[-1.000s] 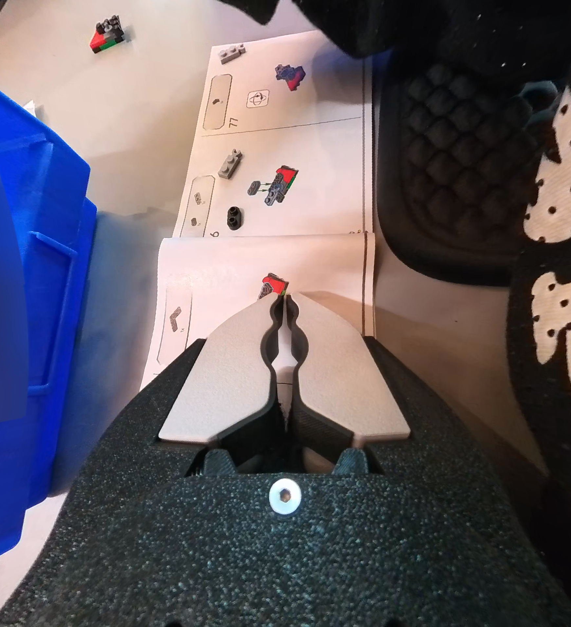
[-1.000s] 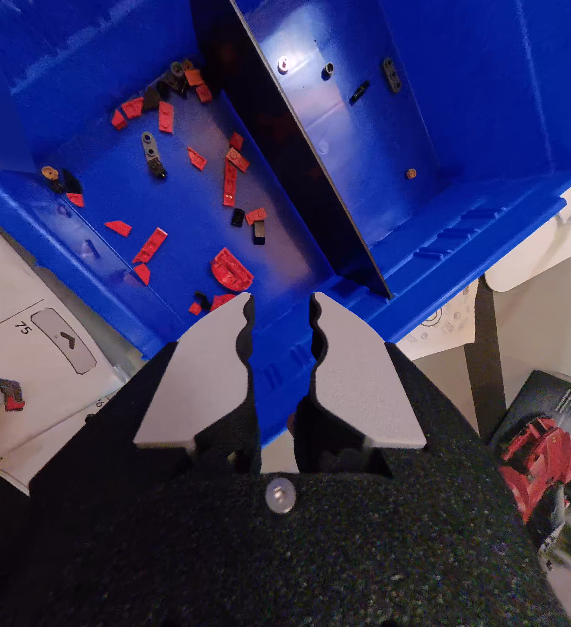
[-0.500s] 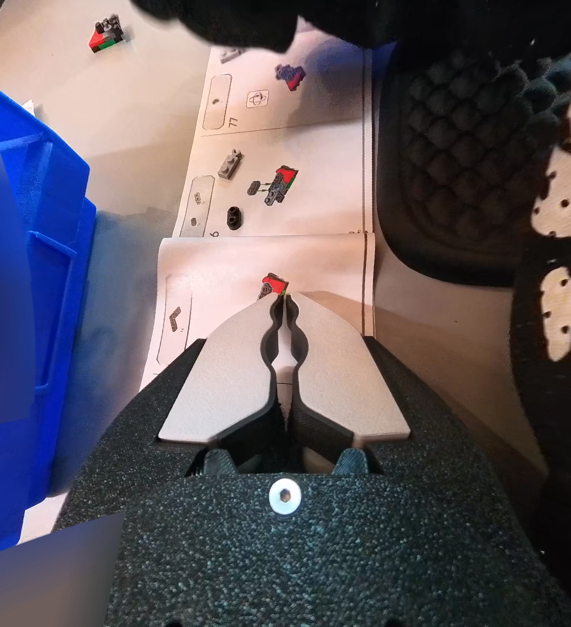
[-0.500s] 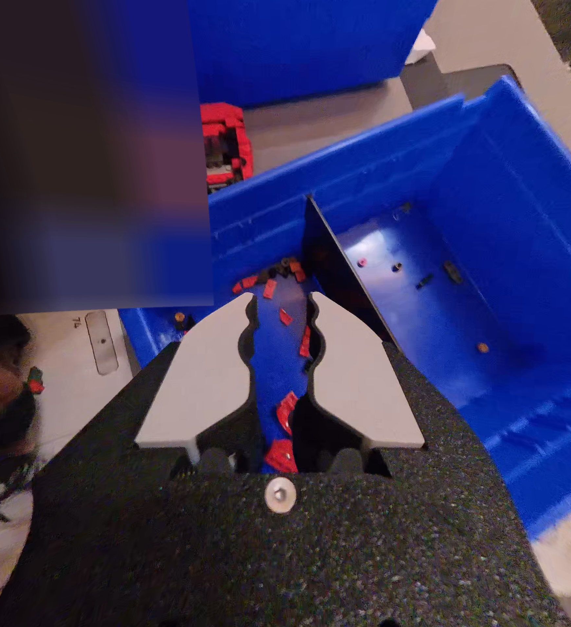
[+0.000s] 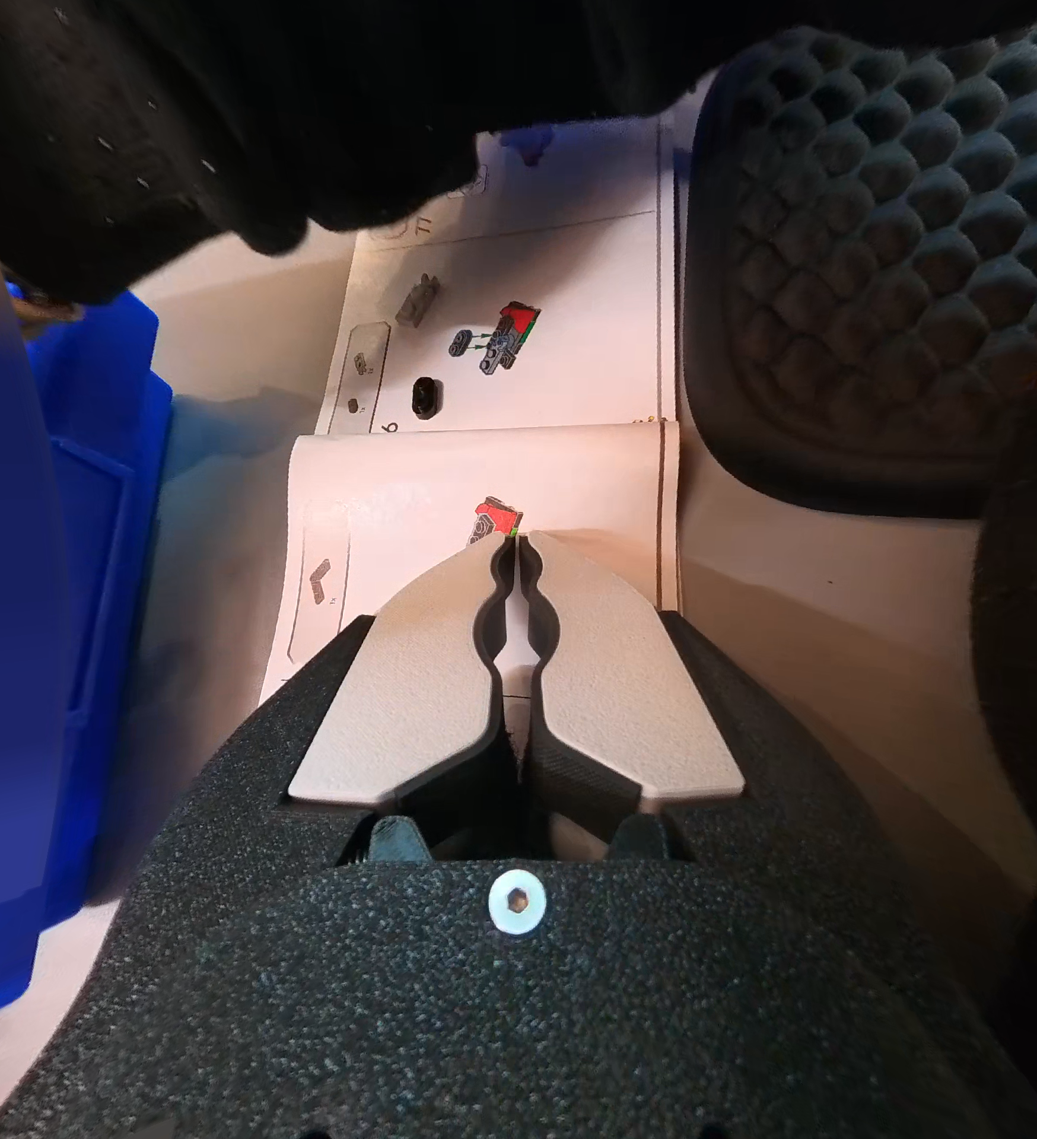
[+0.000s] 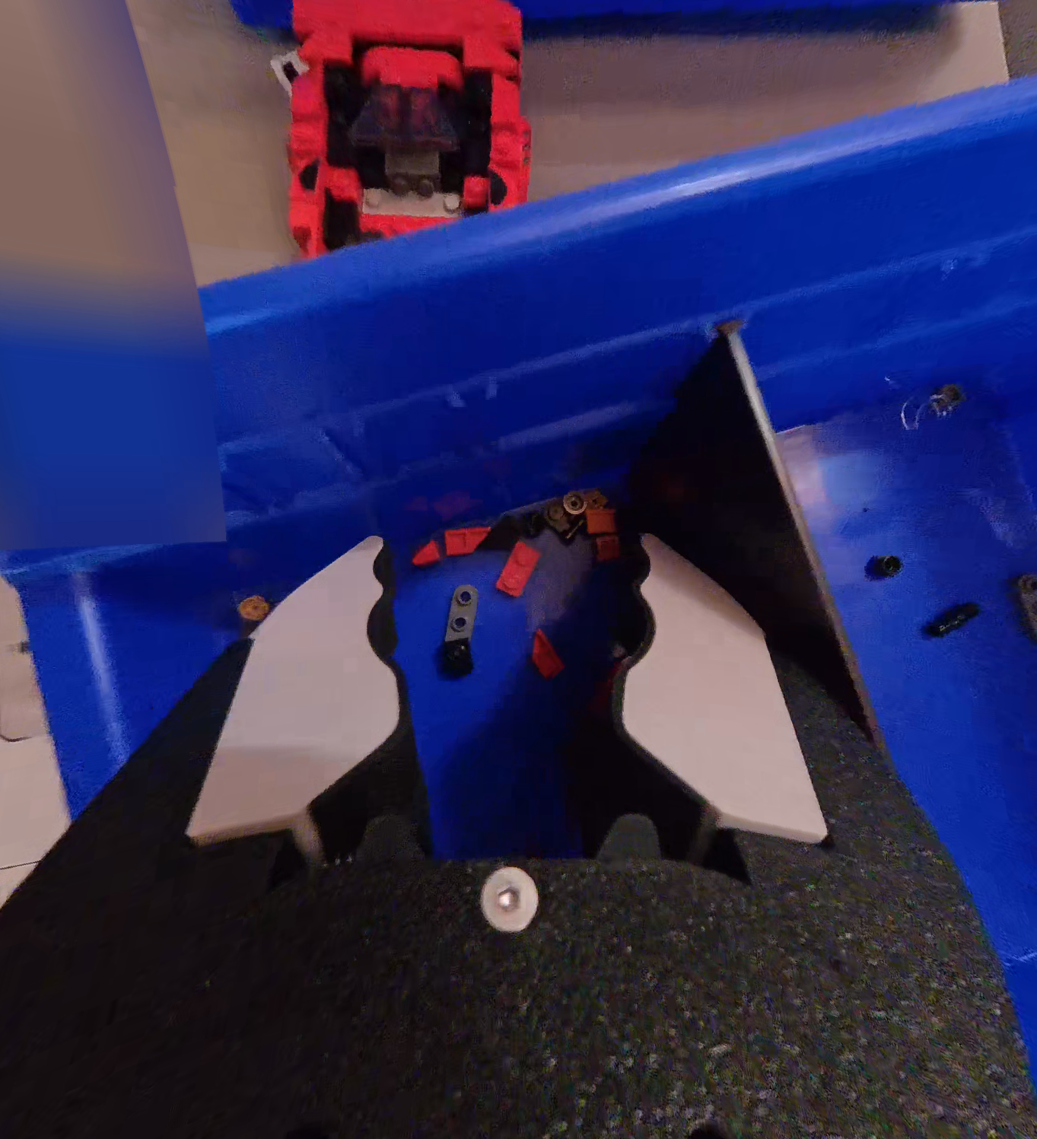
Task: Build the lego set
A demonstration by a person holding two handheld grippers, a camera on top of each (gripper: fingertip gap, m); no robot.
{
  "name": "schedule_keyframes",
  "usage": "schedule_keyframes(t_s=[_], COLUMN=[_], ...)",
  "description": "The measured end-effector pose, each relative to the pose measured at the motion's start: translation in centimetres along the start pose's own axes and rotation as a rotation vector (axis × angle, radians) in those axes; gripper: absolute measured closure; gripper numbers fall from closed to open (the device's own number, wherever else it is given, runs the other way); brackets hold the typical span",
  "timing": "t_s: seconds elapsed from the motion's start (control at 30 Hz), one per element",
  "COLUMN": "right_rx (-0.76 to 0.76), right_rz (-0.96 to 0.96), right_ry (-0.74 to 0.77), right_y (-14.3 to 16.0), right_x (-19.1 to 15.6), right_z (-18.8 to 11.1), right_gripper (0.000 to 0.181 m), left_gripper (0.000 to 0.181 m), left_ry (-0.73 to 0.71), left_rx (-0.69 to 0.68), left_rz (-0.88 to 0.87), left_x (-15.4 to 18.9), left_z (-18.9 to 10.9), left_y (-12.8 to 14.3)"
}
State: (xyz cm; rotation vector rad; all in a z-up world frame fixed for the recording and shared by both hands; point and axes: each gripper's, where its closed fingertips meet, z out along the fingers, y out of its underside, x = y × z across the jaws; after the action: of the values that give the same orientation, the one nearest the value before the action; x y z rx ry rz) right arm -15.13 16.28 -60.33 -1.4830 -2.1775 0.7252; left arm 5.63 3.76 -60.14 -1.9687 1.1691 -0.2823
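- Left gripper (image 5: 515, 539): fingers pressed together at the tips, nothing between them; it rests over the open instruction booklet (image 5: 504, 468), whose lower page edge curls up just ahead of the tips.
- On the booklet ahead of the left gripper lie two loose pieces: one grey plate (image 5: 418, 300) and one black link (image 5: 425, 397), apart from each other.
- To its left stands the wall of a blue bin (image 5: 103, 555); to its right, dark quilted fabric (image 5: 873, 277); the clear lane runs between them.
- Right gripper (image 6: 511, 558): fingers spread wide, empty, lowered inside the blue bin's left compartment.
- One black divider (image 6: 732, 524) stands just right of the right fingers; room there is tight.
- Between the fingers lie one grey-and-black link piece (image 6: 459, 628) and several red plates (image 6: 517, 568); the count farther in is unclear.
- The right compartment holds about six small pieces.
- Only the right wrist view shows the red lego car (image 6: 408, 123), beyond the bin's far rim.
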Motion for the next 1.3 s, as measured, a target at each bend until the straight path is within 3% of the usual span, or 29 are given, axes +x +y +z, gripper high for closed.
schedule_keyframes(t_s=[0.13, 0.2, 0.27, 0.33, 0.43, 0.5, 0.57, 0.63, 0.77, 0.93, 1.0, 1.07, 1.13, 1.23, 1.3], right_rx=[0.058, 0.075, 0.067, 0.052, -0.043, 0.065, 0.158, 0.151, -0.007, -0.008, -0.082, -0.22, -0.184, -0.026, -0.084], right_rz=[-0.23, -0.224, -0.091, 0.054, 0.056, 0.061, 0.006, -0.117, -0.15, -0.094, -0.016, 0.117, 0.164, 0.161, 0.15], right_ry=[0.132, 0.135, 0.01, -0.096, -0.222, -0.103, 0.169, 0.315, 0.329, 0.361, 0.304, 0.135, 0.116, 0.219, 0.222], right_y=[-0.7, -0.7, -0.1, 0.1, 0.6, -1.1, -2.3, -2.4, -0.9, -1.0, -0.2, 1.5, 1.0, -0.7, 0.4], right_x=[0.1, -0.1, -1.3, -1.8, -3.3, -1.8, 1.7, 3.0, 2.7, 3.3, 2.7, 0.8, 0.6, 2.3, 2.4], right_z=[0.1, 0.2, 0.5, 0.4, -1.0, -1.6, -2.2, -2.4, -0.5, 0.7, 0.5, -0.6, -2.3, -3.9, -3.3], right_gripper=[0.104, 0.11, 0.134, 0.132, 0.13, 0.139, 0.181, 0.181, 0.181, 0.18, 0.181, 0.181, 0.181, 0.181, 0.181], left_gripper=[0.181, 0.181, 0.181, 0.181, 0.181, 0.181, 0.181, 0.181, 0.181, 0.181, 0.181, 0.181, 0.181, 0.181, 0.181], left_ry=[0.0, -0.003, -0.005, -0.007, -0.01, -0.009, -0.01, -0.01, -0.009, -0.008, -0.007, -0.009, -0.009, -0.012, -0.013], left_rx=[0.001, 0.001, 0.0, -0.001, -0.001, -0.001, -0.001, 0.0, 0.001, 0.001, 0.001, 0.001, 0.001, 0.0, 0.0], left_rz=[0.0, 0.002, 0.005, 0.007, 0.012, 0.009, 0.011, 0.016, 0.016, 0.015, 0.013, 0.014, 0.016, 0.019, 0.02], left_x=[0.0, -0.1, -0.1, -0.1, 0.0, 0.0, 0.0, 0.0, 0.0, 0.0, 0.0, 0.0, 0.1, 0.1, 0.1], left_z=[0.0, 0.1, 0.1, 0.0, 0.0, -0.1, 0.0, 0.0, 0.1, 0.0, 0.1, 0.0, 0.0, 0.0, 0.1], left_y=[0.0, 0.0, 0.0, 0.0, -0.1, -0.1, 0.0, 0.0, 0.0, 0.0, -0.1, -0.1, -0.1, -0.2, -0.2])
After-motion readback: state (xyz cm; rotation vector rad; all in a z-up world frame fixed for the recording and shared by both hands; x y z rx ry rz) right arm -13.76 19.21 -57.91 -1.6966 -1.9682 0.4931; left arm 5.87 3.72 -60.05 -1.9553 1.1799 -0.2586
